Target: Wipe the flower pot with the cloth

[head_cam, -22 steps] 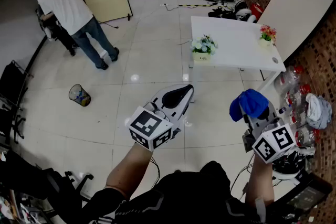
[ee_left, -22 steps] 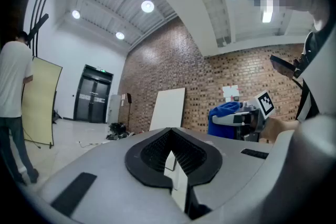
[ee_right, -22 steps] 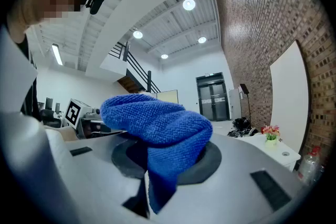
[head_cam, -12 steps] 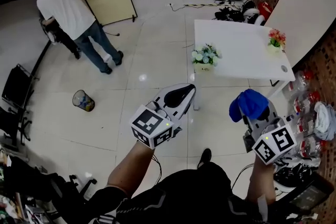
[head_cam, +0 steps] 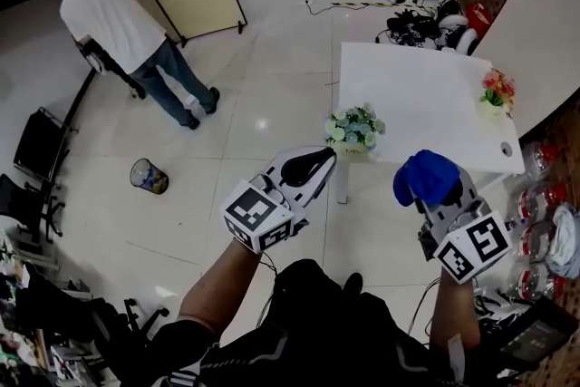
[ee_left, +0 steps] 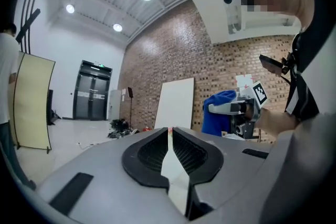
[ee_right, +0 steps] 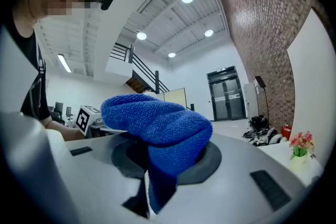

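**A:** Where's the pot?

**B:** The small pale flower pot with white blooms (head_cam: 355,130) stands on the near corner of the white table (head_cam: 426,77), at the centre of the head view and well apart from both grippers.

**A:** Risks?

**B:** The right gripper (head_cam: 442,195) pinches the bunched blue knitted cloth (head_cam: 424,177). The left gripper (head_cam: 313,163) is closed and empty, so a push could tip the unsteadied pot off the edge.

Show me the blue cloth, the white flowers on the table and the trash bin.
blue cloth (head_cam: 428,178): head view, on its bunched top.
white flowers (head_cam: 355,126): head view, middle of the blooms.
trash bin (head_cam: 149,176): head view, on its open top.
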Tool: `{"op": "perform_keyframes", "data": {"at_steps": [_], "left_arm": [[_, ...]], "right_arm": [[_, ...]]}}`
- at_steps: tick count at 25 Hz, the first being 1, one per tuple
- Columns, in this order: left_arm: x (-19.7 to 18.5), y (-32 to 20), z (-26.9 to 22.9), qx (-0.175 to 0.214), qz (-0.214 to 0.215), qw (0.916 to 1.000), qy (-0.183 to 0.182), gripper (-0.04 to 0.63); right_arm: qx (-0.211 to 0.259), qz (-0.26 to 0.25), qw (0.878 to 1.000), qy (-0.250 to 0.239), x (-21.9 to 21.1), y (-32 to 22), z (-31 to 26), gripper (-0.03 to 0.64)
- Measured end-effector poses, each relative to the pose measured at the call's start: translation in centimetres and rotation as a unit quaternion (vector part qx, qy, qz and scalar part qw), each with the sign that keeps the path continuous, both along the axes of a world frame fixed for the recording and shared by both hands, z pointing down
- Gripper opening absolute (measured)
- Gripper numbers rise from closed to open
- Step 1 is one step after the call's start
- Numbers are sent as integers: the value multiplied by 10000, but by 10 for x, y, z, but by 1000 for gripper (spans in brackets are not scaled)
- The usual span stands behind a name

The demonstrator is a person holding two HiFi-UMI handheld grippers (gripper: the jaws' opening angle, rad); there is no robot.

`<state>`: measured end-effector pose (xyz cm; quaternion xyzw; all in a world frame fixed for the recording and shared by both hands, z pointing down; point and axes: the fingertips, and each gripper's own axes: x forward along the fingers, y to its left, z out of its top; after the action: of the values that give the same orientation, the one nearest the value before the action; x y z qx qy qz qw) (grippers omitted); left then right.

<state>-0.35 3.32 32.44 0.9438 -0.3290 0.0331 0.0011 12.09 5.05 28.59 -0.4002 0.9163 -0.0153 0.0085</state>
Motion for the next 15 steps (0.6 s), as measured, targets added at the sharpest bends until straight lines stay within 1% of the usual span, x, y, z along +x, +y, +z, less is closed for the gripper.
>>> {"op": "perform_keyframes", "data": {"at_steps": [3,5,6,7,8,10,13,15], "left_arm": [[-9,-34,15,-12,254,9996,-74,90],[-14,-55,31,27,496,9984,-274,147],[-15,-65,42,4,657,9970,-407,209],[-16,-75,54,-39,838,9950,-539,300],[-16,-85,65,-82,1009,9927,-652,354],[-18,-105,82,-137,1269,9886,-801,376],[-22,-137,108,-312,1521,9835,-929,469],[-19,-154,132,-517,1677,9794,-1003,559]], "right_arm": [[-66,-27,10000,60,-13,-35,4,89],[-102,56,9999,90,-20,-62,10,89],[-146,130,9998,91,-23,-75,14,89],[-198,218,9995,84,-25,-87,18,89],[-245,308,9992,78,-26,-98,21,89],[-298,461,9984,112,-30,-116,25,89],[-335,637,9972,219,-37,-143,29,89],[-405,735,9962,221,-38,-159,37,89]]}}
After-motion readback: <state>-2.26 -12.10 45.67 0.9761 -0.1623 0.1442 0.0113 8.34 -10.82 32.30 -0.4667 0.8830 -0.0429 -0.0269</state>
